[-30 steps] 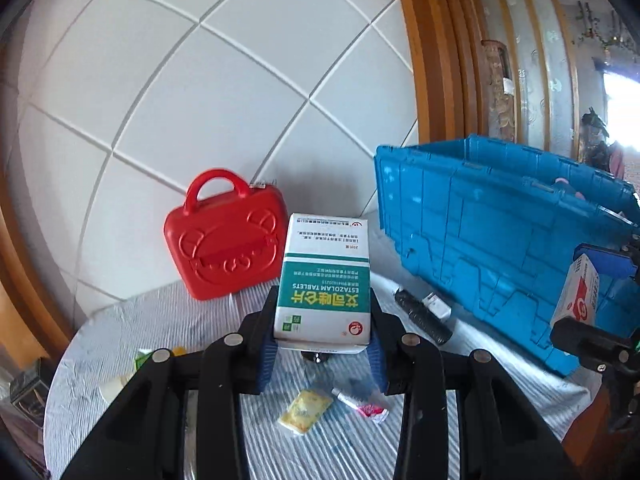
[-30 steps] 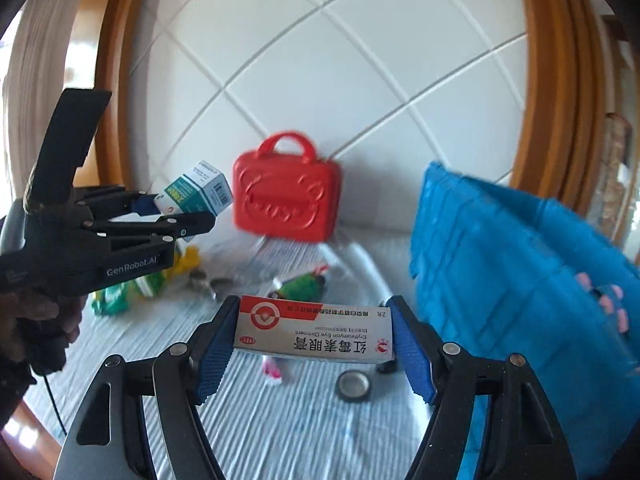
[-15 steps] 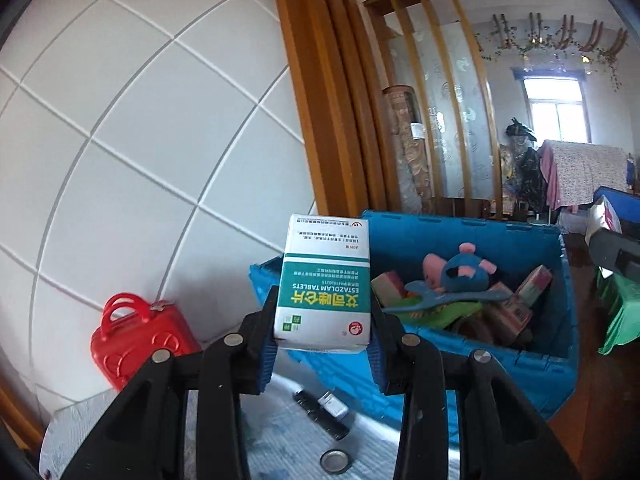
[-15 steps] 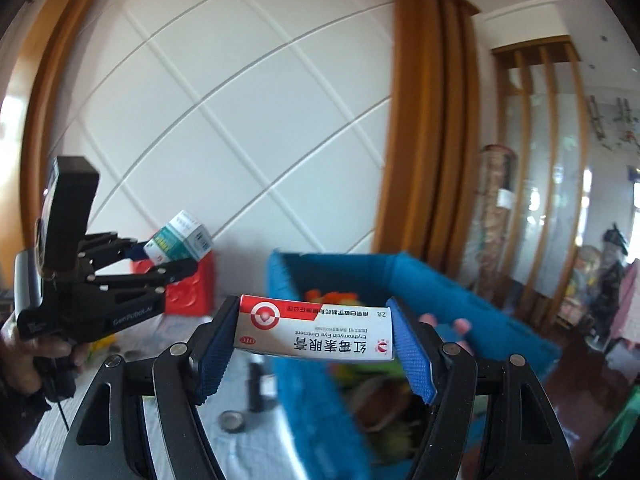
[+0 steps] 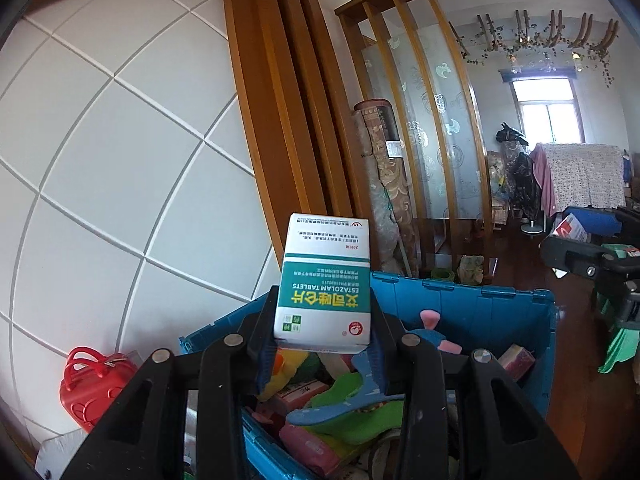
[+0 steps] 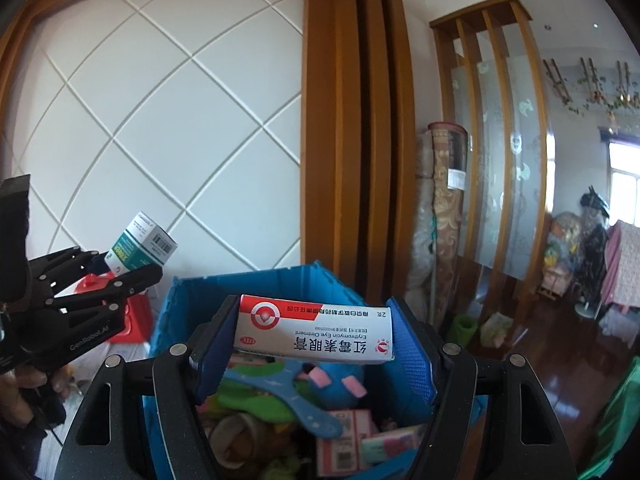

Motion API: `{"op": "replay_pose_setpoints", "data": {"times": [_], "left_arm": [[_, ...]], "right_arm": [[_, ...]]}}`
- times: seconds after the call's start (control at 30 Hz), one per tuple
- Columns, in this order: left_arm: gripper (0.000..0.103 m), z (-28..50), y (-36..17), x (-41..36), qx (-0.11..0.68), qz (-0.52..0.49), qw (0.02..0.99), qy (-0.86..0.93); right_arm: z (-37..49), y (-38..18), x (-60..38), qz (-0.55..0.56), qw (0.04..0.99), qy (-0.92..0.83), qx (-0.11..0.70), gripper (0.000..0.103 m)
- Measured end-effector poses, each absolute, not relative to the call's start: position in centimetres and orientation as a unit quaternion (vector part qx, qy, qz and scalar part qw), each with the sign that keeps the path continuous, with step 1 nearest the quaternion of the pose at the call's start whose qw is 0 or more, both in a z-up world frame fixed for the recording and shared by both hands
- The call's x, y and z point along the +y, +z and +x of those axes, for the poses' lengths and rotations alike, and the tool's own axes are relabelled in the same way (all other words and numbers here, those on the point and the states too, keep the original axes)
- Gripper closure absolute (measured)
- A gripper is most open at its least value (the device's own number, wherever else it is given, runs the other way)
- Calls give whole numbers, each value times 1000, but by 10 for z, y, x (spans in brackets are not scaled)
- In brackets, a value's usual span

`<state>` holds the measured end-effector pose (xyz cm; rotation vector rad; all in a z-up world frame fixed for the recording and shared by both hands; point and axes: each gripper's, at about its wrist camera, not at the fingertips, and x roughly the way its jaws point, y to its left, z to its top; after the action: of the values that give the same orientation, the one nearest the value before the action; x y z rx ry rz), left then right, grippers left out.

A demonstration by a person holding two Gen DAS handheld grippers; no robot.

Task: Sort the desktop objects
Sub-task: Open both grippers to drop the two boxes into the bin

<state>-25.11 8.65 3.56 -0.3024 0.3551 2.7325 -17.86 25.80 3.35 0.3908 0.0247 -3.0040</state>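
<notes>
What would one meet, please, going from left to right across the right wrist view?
Green-and-white tablet box held in the left gripper → red-and-white ointment box clamped in the right gripper above the blue plastic crate → rolled patterned carpet → bright window.

A white-and-green tablet box (image 5: 325,285) is held upright above the near left rim of an open blue crate (image 5: 472,312), its print upside down. A long white-and-red ointment box (image 6: 314,330) is held level and crosswise over the crate — also inverted. The crate is crowded with toys and cartons.
</notes>
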Motion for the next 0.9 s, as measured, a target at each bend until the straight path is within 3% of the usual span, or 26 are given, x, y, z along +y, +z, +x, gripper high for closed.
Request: {"op": "replay_pose_setpoints", "data": {"times": [0.2,0.27,0.4,0.43,0.6,0.9], "left_arm": [[65,-269,42,107,120,-122,157,973],[61,-273,44,112,125,-130,147,973],[15,-268,49,107,121,-115,105,980],[10,-265,51,105,119,-108,96,982],[1,-248,56,98,115,-89,78,986],[1,-225,58,102,113,-77,64,989]], "right_arm": [[-214,27,272,149,50,-988,5,28],[-224,25,274,152,52,-987,-9,16],[-226,28,277,138,46,-989,-18,9],[-225,29,277,137,50,-989,-19,8],[-212,31,273,129,68,-989,-20,6],[-168,41,264,89,76,-993,-7,3]]}}
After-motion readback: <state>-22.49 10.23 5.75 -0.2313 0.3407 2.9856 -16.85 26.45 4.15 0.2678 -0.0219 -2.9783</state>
